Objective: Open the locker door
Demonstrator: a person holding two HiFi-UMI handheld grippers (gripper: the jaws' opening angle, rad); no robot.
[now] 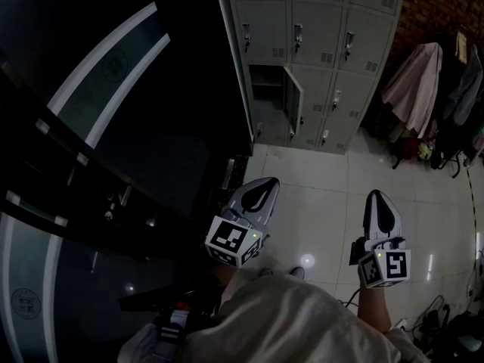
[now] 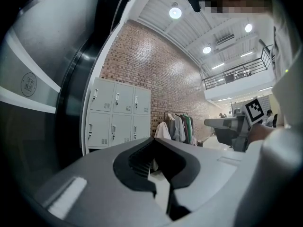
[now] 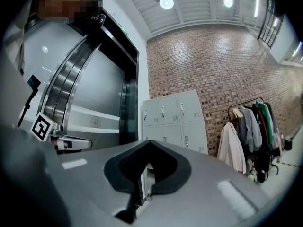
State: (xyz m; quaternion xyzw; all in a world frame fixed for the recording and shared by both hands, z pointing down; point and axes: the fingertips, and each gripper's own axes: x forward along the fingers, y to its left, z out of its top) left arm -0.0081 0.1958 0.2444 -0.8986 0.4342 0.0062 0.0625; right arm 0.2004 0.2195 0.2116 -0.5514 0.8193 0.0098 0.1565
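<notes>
A bank of grey lockers (image 1: 310, 51) stands ahead against a brick wall. One locker door (image 1: 293, 110) in its lower left part hangs ajar, and the compartment (image 1: 266, 100) behind it shows dark. The other doors are closed. My left gripper (image 1: 265, 181) and right gripper (image 1: 376, 195) are held low over the white tiled floor, well short of the lockers. Both point toward them, and both are shut with nothing between the jaws. The lockers (image 2: 118, 112) show far off past the left gripper (image 2: 154, 141). They also stand beyond the right gripper (image 3: 150, 142), as the lockers (image 3: 175, 119).
A dark curved glass and metal wall (image 1: 113, 127) fills the left side, right up to the lockers. A clothes rack with hanging garments (image 1: 423, 89) stands to the right of the lockers, with bags at its foot. Cables lie on the floor at the lower right (image 1: 439, 316).
</notes>
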